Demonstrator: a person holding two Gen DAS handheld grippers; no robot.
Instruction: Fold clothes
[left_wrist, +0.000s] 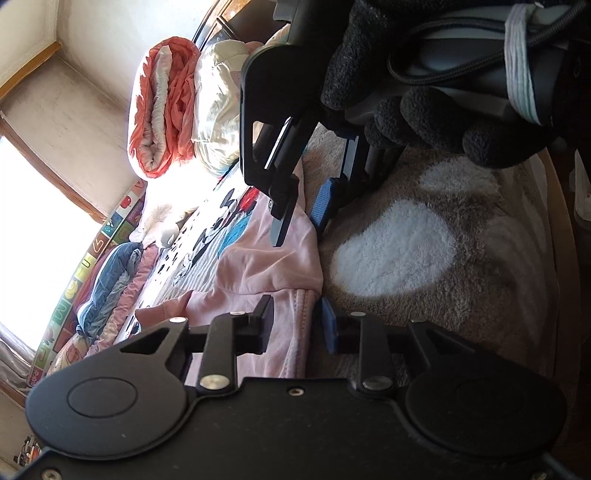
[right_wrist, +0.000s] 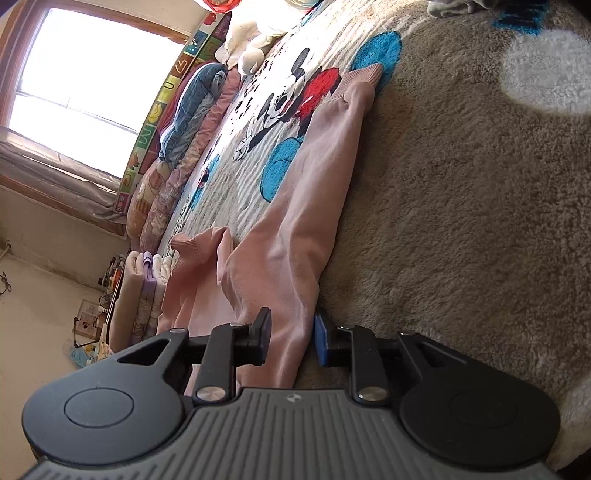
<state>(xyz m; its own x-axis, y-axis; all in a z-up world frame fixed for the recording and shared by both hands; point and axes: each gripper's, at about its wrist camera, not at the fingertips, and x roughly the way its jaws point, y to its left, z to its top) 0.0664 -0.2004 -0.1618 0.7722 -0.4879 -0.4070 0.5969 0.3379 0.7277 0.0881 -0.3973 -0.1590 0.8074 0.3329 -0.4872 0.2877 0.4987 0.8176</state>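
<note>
A pink garment (left_wrist: 258, 269) with ribbed cuffs lies stretched along a brown plush cartoon blanket (left_wrist: 424, 295) on a bed. Near the bottom of the left wrist view, my left gripper (left_wrist: 295, 326) is closed on the garment's seamed edge, black finger above and blue pad below. Further along the same edge, my right gripper (left_wrist: 299, 218) pinches the cloth, held by a hand in a dark glove (left_wrist: 424, 110). In the right wrist view the right gripper (right_wrist: 291, 336) clamps the pink garment (right_wrist: 303, 192), whose long part runs away to a cuff (right_wrist: 365, 74) over the blanket (right_wrist: 461, 221).
A rolled orange quilt (left_wrist: 166, 107) and cream bedding (left_wrist: 218, 110) sit at the head of the bed. Blue and pink clothes (right_wrist: 192, 107) and a white plush toy (right_wrist: 251, 40) line the window side. A folded stack (right_wrist: 147, 288) rests at the bed's edge.
</note>
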